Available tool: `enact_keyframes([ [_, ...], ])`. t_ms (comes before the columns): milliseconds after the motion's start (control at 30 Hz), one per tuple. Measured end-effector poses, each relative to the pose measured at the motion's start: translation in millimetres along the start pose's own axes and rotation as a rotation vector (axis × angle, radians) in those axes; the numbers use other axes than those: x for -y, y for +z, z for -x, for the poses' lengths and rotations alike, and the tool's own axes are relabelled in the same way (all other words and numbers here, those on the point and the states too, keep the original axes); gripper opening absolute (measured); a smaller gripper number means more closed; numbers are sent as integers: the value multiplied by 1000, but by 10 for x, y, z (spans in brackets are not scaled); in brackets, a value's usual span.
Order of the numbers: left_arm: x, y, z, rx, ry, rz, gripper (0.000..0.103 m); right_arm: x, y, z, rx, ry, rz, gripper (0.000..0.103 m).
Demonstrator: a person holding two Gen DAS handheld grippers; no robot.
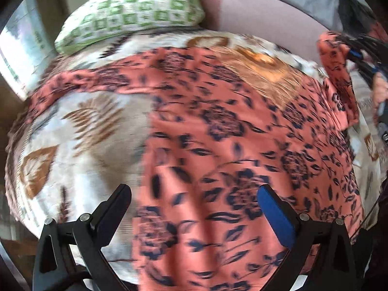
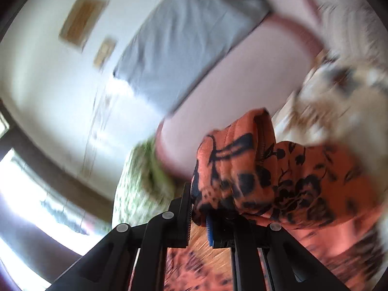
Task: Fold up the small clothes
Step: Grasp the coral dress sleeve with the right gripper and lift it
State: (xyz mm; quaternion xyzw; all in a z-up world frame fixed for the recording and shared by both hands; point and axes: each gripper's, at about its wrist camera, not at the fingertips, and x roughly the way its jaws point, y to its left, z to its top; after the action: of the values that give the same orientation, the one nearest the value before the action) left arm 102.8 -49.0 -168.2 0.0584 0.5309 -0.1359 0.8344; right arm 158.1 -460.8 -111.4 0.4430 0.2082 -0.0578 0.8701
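Observation:
An orange garment with dark blue flowers [image 1: 218, 131] lies spread on a bed with a leaf-print blanket [image 1: 80, 131]. My left gripper [image 1: 194, 194] is open and empty, hovering just above the garment's near part. My right gripper [image 2: 198, 208] is shut on a bunched edge of the orange garment [image 2: 242, 169] and holds it lifted off the bed. In the left wrist view that right gripper [image 1: 349, 51] shows at the far right with the raised garment corner hanging from it. The right wrist view is blurred.
A green and white checked pillow [image 1: 135, 17] lies at the head of the bed, also in the right wrist view [image 2: 135, 184]. A pink headboard [image 1: 262, 12] and a grey cloth [image 2: 184, 41] are behind. A bright window [image 1: 21, 48] is at left.

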Motion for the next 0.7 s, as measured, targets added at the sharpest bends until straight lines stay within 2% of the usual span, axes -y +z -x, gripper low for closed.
enact_keyframes([
  [67, -195, -14, 48, 14, 20, 33, 103, -267, -315, -439, -88, -17, 37, 11],
  [167, -498, -53, 119, 25, 31, 94, 103, -547, -798, -1085, -269, -79, 93, 17],
  [200, -568, -64, 139, 29, 36, 110, 103, -610, -1019, -1291, -355, -89, 98, 20],
  [267, -695, -64, 153, 32, 51, 134, 103, -615, -1435, -1404, -473, -73, 92, 45],
  [300, -733, -58, 161, 38, 58, 138, 103, -622, -1601, -1442, -523, -60, 90, 79],
  [333, -761, -52, 170, 45, 71, 139, 103, -631, -1730, -1457, -556, -36, 98, 86],
  [367, -782, -32, 175, 54, 88, 135, 103, -622, -1808, -1425, -579, -22, 130, 86],
  [433, -784, 24, 179, 68, 101, 126, 103, -607, -1884, -1281, -594, -4, 207, 86],
  [500, -741, 108, 191, 90, 92, 119, 103, -533, -1868, -1044, -567, 14, 227, 86],
  [600, -635, 268, 212, 139, 85, 96, 103, -191, -1529, -581, -505, 8, 192, 86],
  [700, -467, 529, 135, 193, 45, 67, 103, 180, -1151, -134, -425, -35, 132, 86],
])
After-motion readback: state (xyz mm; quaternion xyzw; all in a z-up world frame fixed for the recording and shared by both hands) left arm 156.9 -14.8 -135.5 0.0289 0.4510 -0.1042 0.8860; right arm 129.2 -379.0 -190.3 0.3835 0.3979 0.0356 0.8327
